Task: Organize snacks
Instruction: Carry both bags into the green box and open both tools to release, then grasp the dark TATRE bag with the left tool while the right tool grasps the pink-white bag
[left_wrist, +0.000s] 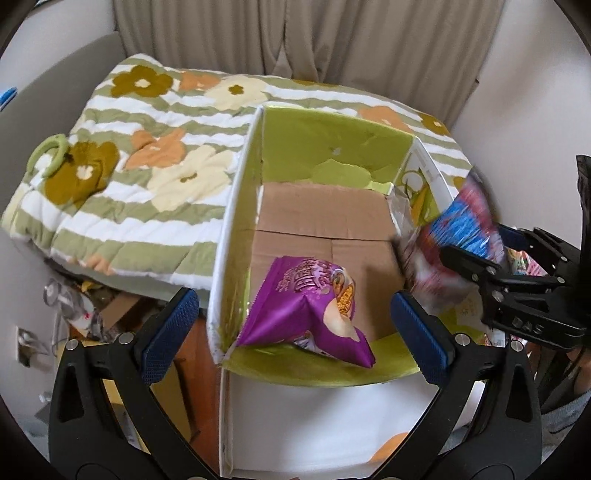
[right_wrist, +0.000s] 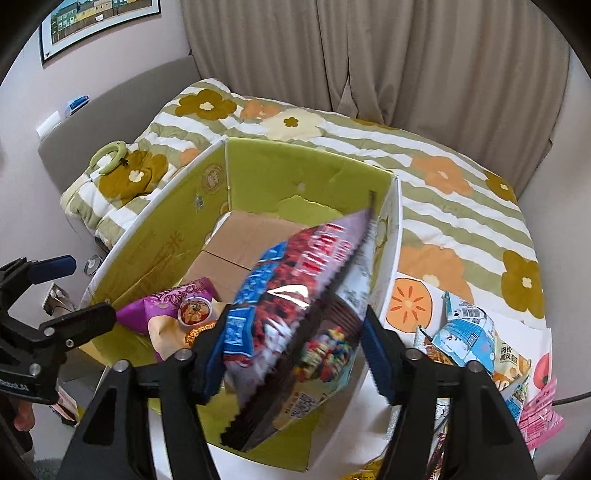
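An open carton (left_wrist: 332, 147) with green inner walls and a brown floor stands on the bed. A purple snack bag (left_wrist: 310, 306) lies at its near left corner. My left gripper (left_wrist: 293, 314) hangs over that bag with its jaws wide apart and nothing touching the blue pads. A red and blue snack bag (right_wrist: 295, 317), blurred, hangs over the carton's (right_wrist: 155, 251) right side between the fingers of my right gripper (right_wrist: 295, 354). Those jaws stand apart and loose around it. The purple bag (right_wrist: 166, 314) and the left gripper (right_wrist: 77, 291) show at the left of the right wrist view.
A floral green-striped quilt (left_wrist: 147, 177) covers the bed, with a green ring (left_wrist: 48, 155) on it. Several loose snack packets (right_wrist: 476, 339) lie to the right of the carton. Curtains (right_wrist: 369, 55) hang behind. Clutter sits on the floor at the left (left_wrist: 92, 306).
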